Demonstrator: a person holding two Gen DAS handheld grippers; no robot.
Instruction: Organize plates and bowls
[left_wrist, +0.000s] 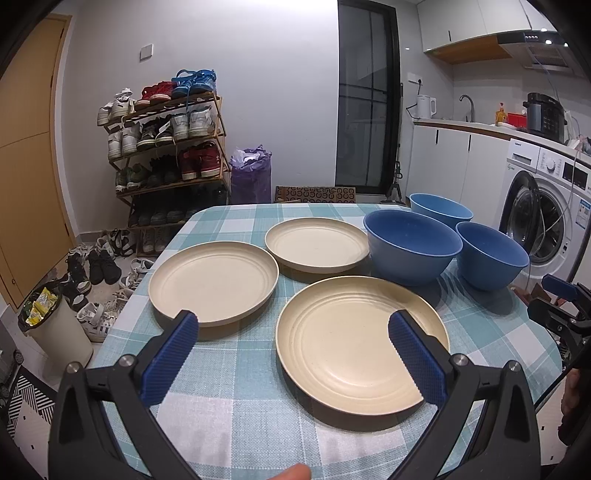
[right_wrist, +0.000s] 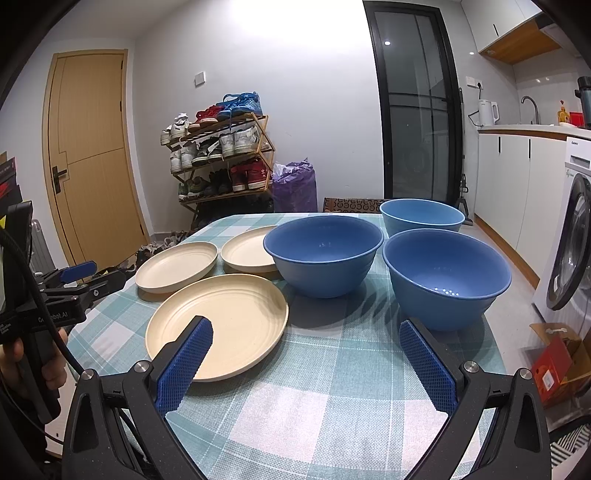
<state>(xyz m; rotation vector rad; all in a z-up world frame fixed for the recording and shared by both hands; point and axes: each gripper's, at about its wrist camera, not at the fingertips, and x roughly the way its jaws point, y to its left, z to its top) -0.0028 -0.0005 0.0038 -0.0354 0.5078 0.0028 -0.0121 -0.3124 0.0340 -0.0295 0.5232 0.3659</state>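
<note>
Three cream plates lie on the checked table: a near plate (left_wrist: 360, 345) (right_wrist: 221, 325), a left plate (left_wrist: 213, 282) (right_wrist: 176, 266) and a far plate (left_wrist: 317, 244) (right_wrist: 245, 254). Three blue bowls stand upright to their right: a big middle bowl (left_wrist: 412, 247) (right_wrist: 323, 254), a near right bowl (left_wrist: 491, 260) (right_wrist: 447, 277) and a far bowl (left_wrist: 439, 210) (right_wrist: 421, 216). My left gripper (left_wrist: 293, 334) is open and empty, above the near plate's left edge. My right gripper (right_wrist: 306, 341) is open and empty, over the cloth between the near plate and the near right bowl.
The table (left_wrist: 240, 398) (right_wrist: 332, 387) has a green-white checked cloth. A shoe rack (left_wrist: 166, 147) and a bin (left_wrist: 55, 328) stand left of it. A washing machine (left_wrist: 546, 221) and counter stand right. A cardboard box (right_wrist: 557, 362) sits on the floor at right.
</note>
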